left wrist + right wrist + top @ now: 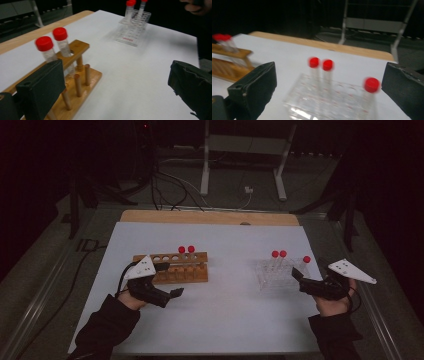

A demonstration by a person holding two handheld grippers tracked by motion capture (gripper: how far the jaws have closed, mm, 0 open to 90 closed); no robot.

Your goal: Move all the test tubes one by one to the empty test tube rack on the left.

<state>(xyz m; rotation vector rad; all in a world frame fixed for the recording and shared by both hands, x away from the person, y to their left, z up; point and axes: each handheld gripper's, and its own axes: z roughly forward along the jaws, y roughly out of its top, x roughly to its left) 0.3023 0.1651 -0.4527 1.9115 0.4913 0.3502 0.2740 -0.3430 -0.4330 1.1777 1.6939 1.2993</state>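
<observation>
High view: left tool (176, 292) open and empty in front of the wooden rack (172, 267) holding two red-capped tubes (186, 250); right tool (295, 273) open by the clear rack (280, 272) on the counter (220, 320). Left gripper view: two tubes seated. Right gripper view: three tubes (322, 65) left to move, likely.

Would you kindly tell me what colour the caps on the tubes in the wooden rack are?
Red caps, clearest in the left gripper view, on the wooden rack.
</observation>
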